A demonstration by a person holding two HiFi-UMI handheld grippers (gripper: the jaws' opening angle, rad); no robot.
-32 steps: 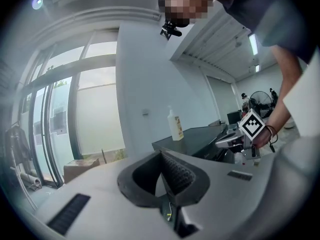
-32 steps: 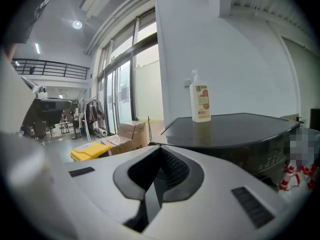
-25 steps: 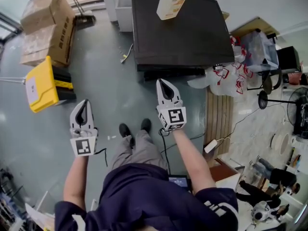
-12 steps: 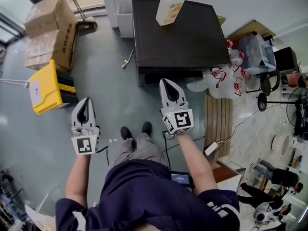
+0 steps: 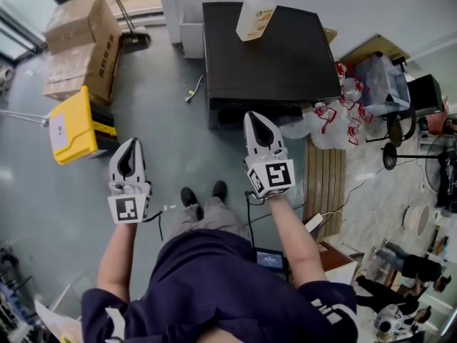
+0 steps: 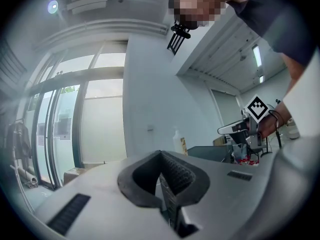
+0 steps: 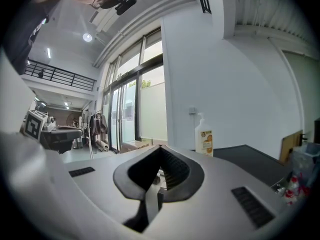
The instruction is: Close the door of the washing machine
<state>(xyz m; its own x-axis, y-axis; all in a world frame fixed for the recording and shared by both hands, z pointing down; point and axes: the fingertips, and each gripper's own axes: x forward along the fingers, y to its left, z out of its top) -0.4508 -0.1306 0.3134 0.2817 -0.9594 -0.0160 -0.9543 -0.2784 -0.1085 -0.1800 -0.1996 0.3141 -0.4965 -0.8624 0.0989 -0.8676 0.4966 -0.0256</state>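
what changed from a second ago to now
Both the left gripper and the right gripper rose toward the head camera, the right one more visibly. Nothing was taken hold of or let go. Both pairs of jaws stayed shut and empty, and the washing machine and the bottle on it stayed put.

No words or numbers legible in any view.
- Cardboard boxes (image 5: 89, 59), upper left of head view: dark print down one side, too small to read.
- Bottle (image 5: 255, 16), top centre: orange-and-white label, text unreadable. Same in right gripper view (image 7: 204, 140), right of centre.
- Yellow box (image 5: 78, 120), left: white sticker, nothing readable.
- White bags (image 5: 335, 116), right of centre: red print, illegible.
- Black-and-white square marker on the left gripper (image 5: 129, 145) and the right gripper (image 5: 254, 118): coded patterns, not text.
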